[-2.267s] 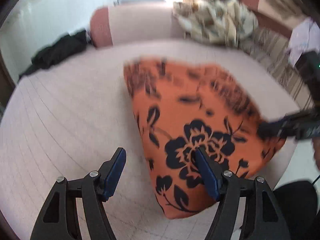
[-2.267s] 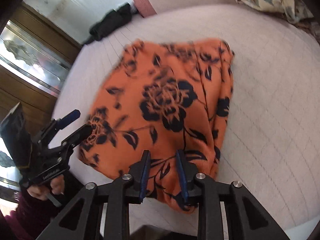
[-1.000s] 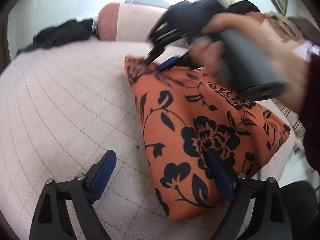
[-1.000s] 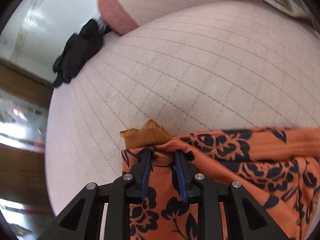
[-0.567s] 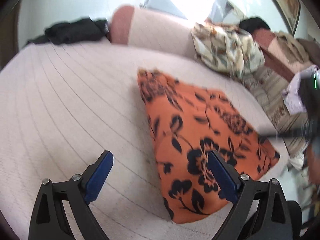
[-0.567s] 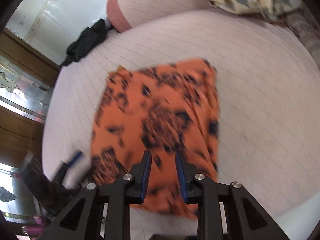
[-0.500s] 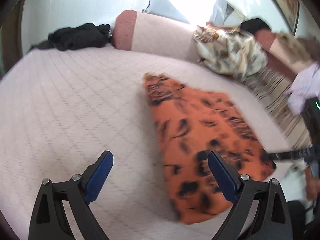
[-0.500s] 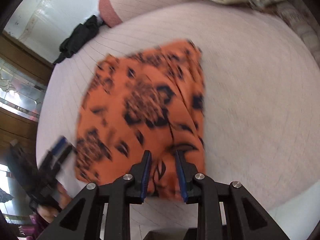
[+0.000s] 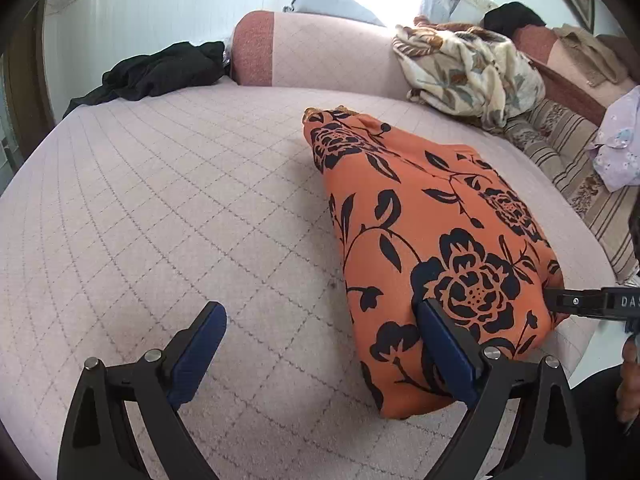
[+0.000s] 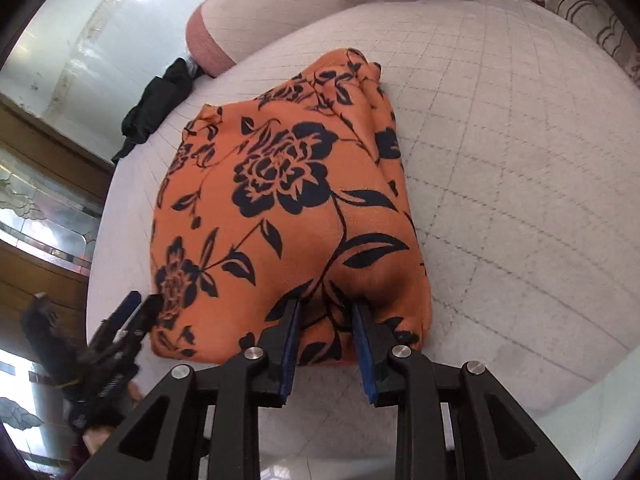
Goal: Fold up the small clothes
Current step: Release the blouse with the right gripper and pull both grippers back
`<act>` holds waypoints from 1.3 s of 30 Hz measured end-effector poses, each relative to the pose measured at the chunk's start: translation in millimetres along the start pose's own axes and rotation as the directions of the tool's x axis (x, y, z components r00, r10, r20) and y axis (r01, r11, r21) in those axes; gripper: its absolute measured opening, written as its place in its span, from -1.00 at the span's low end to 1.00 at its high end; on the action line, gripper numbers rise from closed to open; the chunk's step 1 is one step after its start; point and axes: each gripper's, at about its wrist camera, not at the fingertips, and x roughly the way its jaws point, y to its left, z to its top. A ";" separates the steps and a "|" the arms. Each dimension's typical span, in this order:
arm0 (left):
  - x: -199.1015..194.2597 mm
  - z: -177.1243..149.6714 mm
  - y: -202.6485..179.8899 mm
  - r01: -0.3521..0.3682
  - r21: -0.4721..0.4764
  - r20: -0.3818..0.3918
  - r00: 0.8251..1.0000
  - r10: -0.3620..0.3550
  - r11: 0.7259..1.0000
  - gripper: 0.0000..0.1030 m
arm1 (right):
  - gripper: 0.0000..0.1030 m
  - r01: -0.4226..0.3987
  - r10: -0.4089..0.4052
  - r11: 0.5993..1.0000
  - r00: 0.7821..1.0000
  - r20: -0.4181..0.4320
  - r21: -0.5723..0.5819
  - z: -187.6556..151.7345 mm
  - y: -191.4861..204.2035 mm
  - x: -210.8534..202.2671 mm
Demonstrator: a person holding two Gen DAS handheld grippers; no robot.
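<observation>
An orange garment with black flowers lies folded on the pink quilted couch seat; it also shows in the right wrist view. My left gripper is open wide, its right finger against the garment's near left edge. My right gripper is shut on a pinch of the garment's near edge. The left gripper shows at the lower left of the right wrist view. The right gripper's finger shows at the garment's right corner in the left wrist view.
A black garment lies at the seat's far left. A floral blanket is heaped at the far right by the backrest. A striped cushion and lilac cloth lie right. Wooden cabinet stands left.
The right gripper left the garment's far corner and came back to its near edge, now shut on it. The left gripper stayed open and dropped close to the garment's near left edge.
</observation>
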 end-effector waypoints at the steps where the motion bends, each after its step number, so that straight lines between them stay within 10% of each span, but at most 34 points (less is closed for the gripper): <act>1: -0.9 2.4 -2.1 -0.017 -0.004 -0.018 1.000 0.016 1.000 0.87 | -0.41 -0.021 0.021 1.000 1.000 0.010 0.004 -2.1 -3.3 -4.0; 14: -22.6 56.4 -22.4 -0.191 -0.031 -0.127 0.974 0.186 0.981 0.86 | -0.43 -0.142 0.141 0.990 0.988 0.061 0.012 26.8 0.0 -65.4; 18: 14.8 32.0 -14.5 -0.213 -0.053 -0.283 0.940 0.189 0.976 0.88 | -0.42 -0.121 0.119 0.990 0.992 0.036 0.067 38.7 -2.6 -42.1; 20: 15.0 23.6 -6.9 -0.186 -0.130 -0.247 0.957 0.150 0.974 0.94 | -0.41 -0.101 0.109 0.985 0.993 -0.054 0.138 34.6 -14.7 -3.2; 28: 2.5 62.1 -4.4 -0.194 -0.120 -0.163 0.971 0.174 0.974 0.93 | -0.40 -0.210 0.185 0.969 0.966 0.182 0.132 45.8 -27.8 -40.4; 32: 28.8 88.5 -15.8 -0.230 -0.074 -0.165 0.962 0.216 0.970 0.93 | -0.40 -0.289 0.251 0.945 0.942 0.221 0.157 59.2 -33.3 -27.5; 35: 62.0 88.0 -30.6 -0.266 0.024 -0.218 0.939 0.264 0.964 0.94 | -0.41 -0.225 0.214 0.951 0.974 0.075 0.213 65.4 -42.1 11.5; 39: 51.3 84.6 -46.0 -0.289 0.064 -0.150 0.944 0.295 0.955 0.94 | -0.42 -0.242 0.225 0.953 0.968 0.107 0.181 68.9 -42.7 -0.2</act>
